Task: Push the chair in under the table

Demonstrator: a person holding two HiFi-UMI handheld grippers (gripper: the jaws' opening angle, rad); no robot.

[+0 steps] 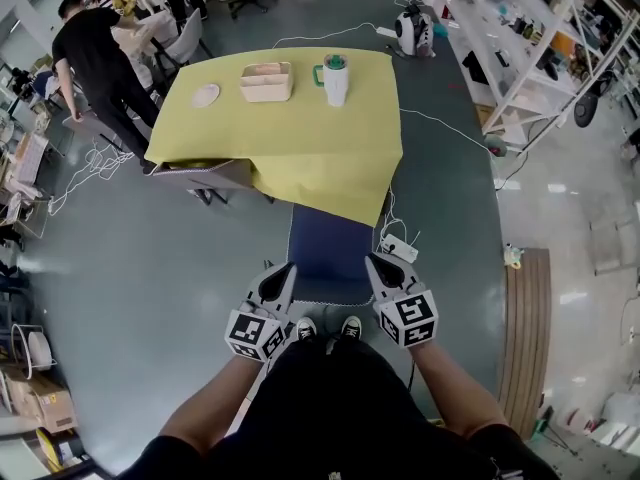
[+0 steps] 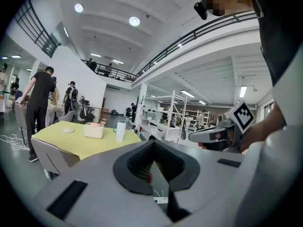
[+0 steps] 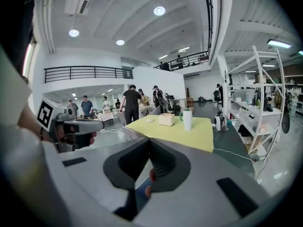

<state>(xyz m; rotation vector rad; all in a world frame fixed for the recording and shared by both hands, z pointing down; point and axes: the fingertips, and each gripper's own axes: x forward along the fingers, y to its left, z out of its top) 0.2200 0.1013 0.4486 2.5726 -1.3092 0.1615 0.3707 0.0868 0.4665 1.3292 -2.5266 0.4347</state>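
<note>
A blue flat-seated chair (image 1: 322, 253) partly under the yellow-clothed bench (image 1: 300, 158).
Grey, each pinched together, the left hand-held gripper (image 1: 284, 276) and right hand-held gripper (image 1: 378, 268) flank the chair.

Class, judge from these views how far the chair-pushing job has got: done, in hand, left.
Done: the blue chair has its far end under the yellow-clothed table. In hand: the left gripper and right gripper, both shut, at its near corners. Left: most of the seat shows outside, so pushing remains.

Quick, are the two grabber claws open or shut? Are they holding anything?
Left gripper: shut, nothing between its jaws.
Right gripper: shut, nothing between its jaws.
</note>
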